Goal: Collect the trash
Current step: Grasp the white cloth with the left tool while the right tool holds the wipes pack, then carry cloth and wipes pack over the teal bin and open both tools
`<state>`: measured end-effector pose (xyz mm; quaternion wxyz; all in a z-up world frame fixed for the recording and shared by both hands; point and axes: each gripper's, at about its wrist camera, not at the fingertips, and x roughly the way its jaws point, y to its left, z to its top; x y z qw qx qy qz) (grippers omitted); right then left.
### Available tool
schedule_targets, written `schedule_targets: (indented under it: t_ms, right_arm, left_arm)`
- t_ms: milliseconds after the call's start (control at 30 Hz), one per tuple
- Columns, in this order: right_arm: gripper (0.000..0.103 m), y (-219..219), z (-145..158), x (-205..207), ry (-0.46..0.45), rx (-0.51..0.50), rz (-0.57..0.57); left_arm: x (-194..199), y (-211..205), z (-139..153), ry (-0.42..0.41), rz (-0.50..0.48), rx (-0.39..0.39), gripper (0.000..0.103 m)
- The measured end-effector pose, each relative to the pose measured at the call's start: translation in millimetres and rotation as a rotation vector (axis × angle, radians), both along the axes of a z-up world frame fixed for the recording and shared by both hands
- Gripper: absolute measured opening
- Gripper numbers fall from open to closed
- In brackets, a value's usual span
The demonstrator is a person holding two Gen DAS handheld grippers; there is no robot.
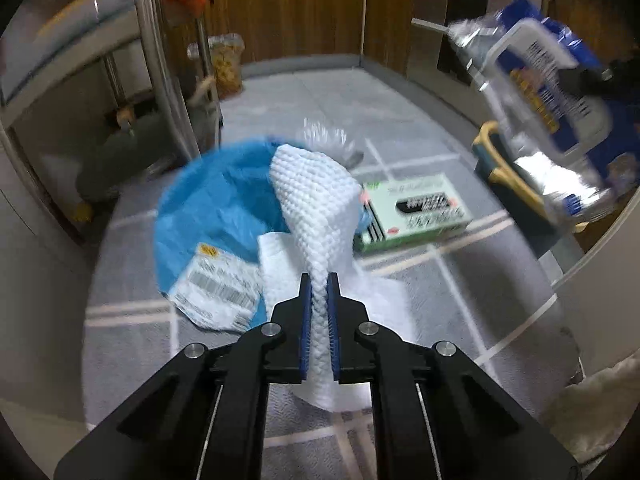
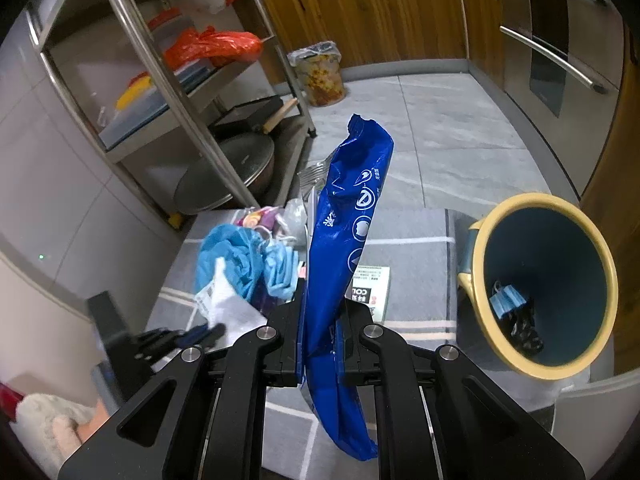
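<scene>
Two light, limp pieces of trash are already pinched: the left gripper [image 1: 319, 292] clamps a soft white paper towel [image 1: 316, 200] by a bunched fold above the mat's [image 1: 132, 344] middle, while the right gripper [image 2: 320, 320] squeezes a slippery blue snack wrapper [image 2: 344, 240] mid-length, near the mat's right edge beside the yellow-rimmed bin [image 2: 548, 280].

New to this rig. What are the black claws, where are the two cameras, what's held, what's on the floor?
No robot: a person holds one two-finger gripper in each hand, with a fisheye camera on each looking along its fingers. In the left wrist view, the left gripper is shut on a white towel. In the right wrist view, the right gripper is shut on a blue wrapper. On the grey mat lie a blue bag, a green box and other litter. The bin holds a face mask.
</scene>
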<state>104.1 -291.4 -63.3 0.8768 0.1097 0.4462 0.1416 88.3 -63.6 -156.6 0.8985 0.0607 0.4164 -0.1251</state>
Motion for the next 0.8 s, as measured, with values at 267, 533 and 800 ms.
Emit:
schedule_targets:
  t_ms: [267, 533, 800]
  right_arm:
    - [0.012, -6.2, 6.3, -2.7, -0.018, 0.015, -0.015]
    - [0.012, -40.4, 10.5, -12.5, -0.044, 0.021, -0.065]
    - [0.012, -129.6, 9.8, -18.4, -0.065, 0.026, -0.233]
  left_arm:
    - [-18.8, -4.7, 49.0, -0.097, -0.014, -0.049, 0.007]
    - [-17.5, -33.6, 82.5, -0.177, -0.051, -0.075, 0.007]
    - [-2.7, -100.8, 101.3, -0.202, -0.162, -0.132, 0.007]
